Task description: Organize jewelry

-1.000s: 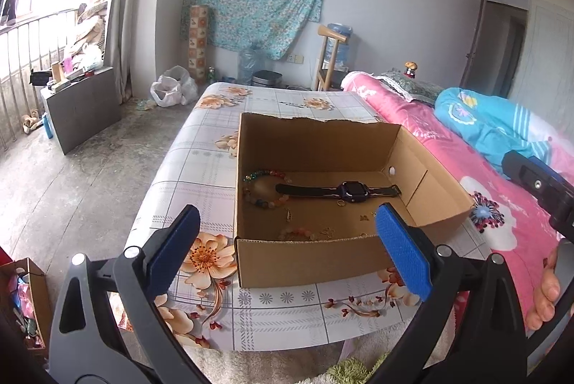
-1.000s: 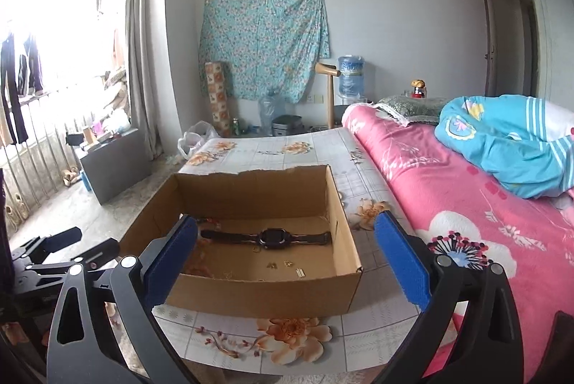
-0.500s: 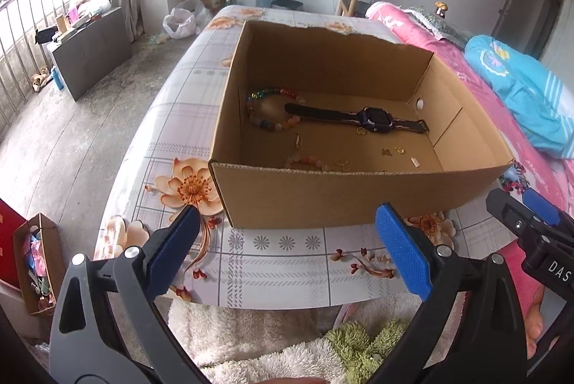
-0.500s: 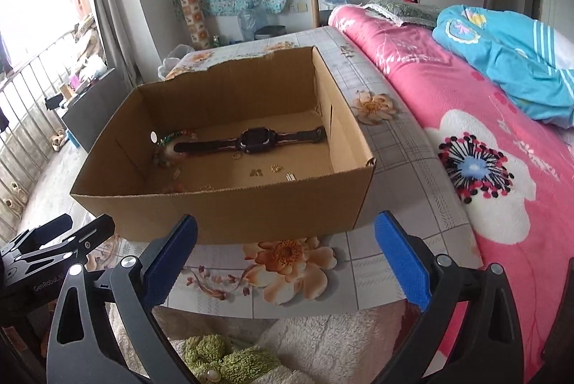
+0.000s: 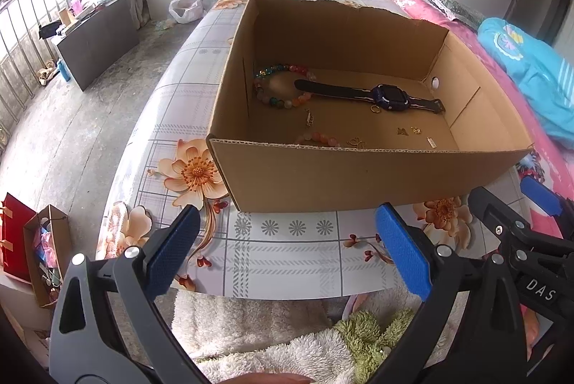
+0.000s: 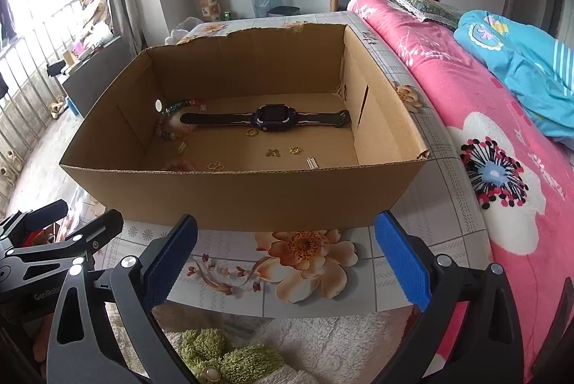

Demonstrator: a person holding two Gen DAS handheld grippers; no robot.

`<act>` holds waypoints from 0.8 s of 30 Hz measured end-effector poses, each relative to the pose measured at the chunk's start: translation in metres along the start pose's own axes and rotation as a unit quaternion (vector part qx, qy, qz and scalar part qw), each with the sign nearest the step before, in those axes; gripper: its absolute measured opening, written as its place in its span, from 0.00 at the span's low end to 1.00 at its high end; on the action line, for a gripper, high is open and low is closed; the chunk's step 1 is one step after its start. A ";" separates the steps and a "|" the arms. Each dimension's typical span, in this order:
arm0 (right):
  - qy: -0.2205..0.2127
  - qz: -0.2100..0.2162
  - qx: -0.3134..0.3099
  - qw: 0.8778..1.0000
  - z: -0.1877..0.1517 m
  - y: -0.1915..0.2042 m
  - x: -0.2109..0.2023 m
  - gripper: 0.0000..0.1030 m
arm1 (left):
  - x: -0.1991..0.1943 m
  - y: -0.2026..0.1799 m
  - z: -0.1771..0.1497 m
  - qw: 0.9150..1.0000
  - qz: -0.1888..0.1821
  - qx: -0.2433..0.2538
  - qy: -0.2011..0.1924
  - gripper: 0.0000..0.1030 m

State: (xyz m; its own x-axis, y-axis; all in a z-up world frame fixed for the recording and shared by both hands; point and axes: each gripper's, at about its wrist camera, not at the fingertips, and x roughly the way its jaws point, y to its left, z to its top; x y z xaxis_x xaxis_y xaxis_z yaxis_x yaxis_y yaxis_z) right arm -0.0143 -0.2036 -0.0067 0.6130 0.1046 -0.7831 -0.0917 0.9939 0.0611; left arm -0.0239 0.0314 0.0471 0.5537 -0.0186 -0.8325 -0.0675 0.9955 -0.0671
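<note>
An open cardboard box (image 5: 358, 176) (image 6: 251, 197) stands on a floral tablecloth (image 5: 280, 254). Inside lie a dark blue watch (image 5: 389, 96) (image 6: 274, 118), a multicoloured bead bracelet (image 5: 278, 86) (image 6: 172, 122), a pink bead bracelet (image 5: 319, 138) half hidden by the near wall, a gold ring (image 5: 375, 109) (image 6: 252, 132) and several small gold charms (image 5: 407, 131) (image 6: 283, 151). My left gripper (image 5: 287, 247) is open, low before the box's near wall. My right gripper (image 6: 287, 251) is open too, nothing between its fingers; it shows at the right of the left wrist view (image 5: 520, 233).
A pink floral bedspread (image 6: 484, 140) and a blue quilt (image 6: 520, 61) lie right of the table. A fluffy white and green fabric (image 5: 323, 348) sits below the grippers. A red bag (image 5: 14, 240) and a paper bag stand on the floor at left.
Both grippers have risen and tilted downward toward the box, so its floor and the jewelry show more fully. Both stay open; nothing in the box has moved.
</note>
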 end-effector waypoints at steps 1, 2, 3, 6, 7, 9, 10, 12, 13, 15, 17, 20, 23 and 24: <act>0.001 -0.001 -0.001 1.000 0.000 0.001 0.000 0.94 | 0.000 0.000 0.000 1.000 0.001 0.000 0.000 0.92; 0.001 0.000 -0.001 1.000 0.000 0.001 0.000 0.94 | 0.000 -0.001 0.001 1.000 0.003 0.000 0.000 0.92; 0.001 0.001 0.000 1.000 0.000 0.001 0.000 0.94 | 0.001 -0.001 0.001 1.000 0.003 0.000 0.001 0.92; 0.001 0.000 0.001 1.000 0.001 0.001 0.000 0.94 | 0.003 -0.002 0.000 1.000 0.005 0.001 0.005 0.92; 0.002 0.000 0.002 1.000 0.001 0.001 0.001 0.94 | 0.003 -0.003 0.000 1.000 0.005 0.002 0.005 0.92; 0.003 0.001 0.004 1.000 0.001 -0.001 0.001 0.94 | 0.003 -0.003 0.000 1.000 0.006 0.003 0.006 0.92; 0.003 0.002 0.005 1.000 0.001 -0.001 0.001 0.94 | 0.004 -0.004 0.000 1.000 0.006 0.004 0.008 0.92; 0.006 0.001 0.004 1.000 0.000 -0.001 0.002 0.94 | 0.005 -0.005 -0.001 1.000 0.006 0.006 0.011 0.92; 0.008 0.002 0.004 1.000 0.000 0.000 0.003 0.94 | 0.005 -0.005 -0.001 1.000 0.006 0.007 0.012 0.92; 0.010 0.003 0.003 1.000 0.000 0.000 0.003 0.94 | 0.006 -0.006 -0.002 1.000 0.007 0.008 0.013 0.92; 0.012 0.004 0.001 1.000 -0.001 0.001 0.004 0.94 | 0.007 -0.006 -0.002 1.000 0.008 0.007 0.014 0.92; 0.012 0.004 -0.001 1.000 -0.001 0.001 0.004 0.94 | 0.006 -0.004 -0.003 1.000 0.007 0.004 0.015 0.92; 0.013 0.006 -0.002 1.000 -0.001 0.002 0.004 0.94 | 0.007 -0.004 -0.003 1.000 0.007 0.003 0.018 0.92; 0.013 0.006 -0.002 1.000 -0.001 0.002 0.004 0.94 | 0.007 -0.004 -0.003 1.000 0.007 0.002 0.019 0.92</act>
State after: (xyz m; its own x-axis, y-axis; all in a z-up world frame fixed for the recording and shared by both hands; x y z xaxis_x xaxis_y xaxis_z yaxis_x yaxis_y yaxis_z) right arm -0.0128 -0.2012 -0.0107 0.5915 0.1157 -0.7980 -0.1023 0.9924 0.0681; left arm -0.0220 0.0270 0.0396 0.5214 -0.0079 -0.8533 -0.0709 0.9961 -0.0525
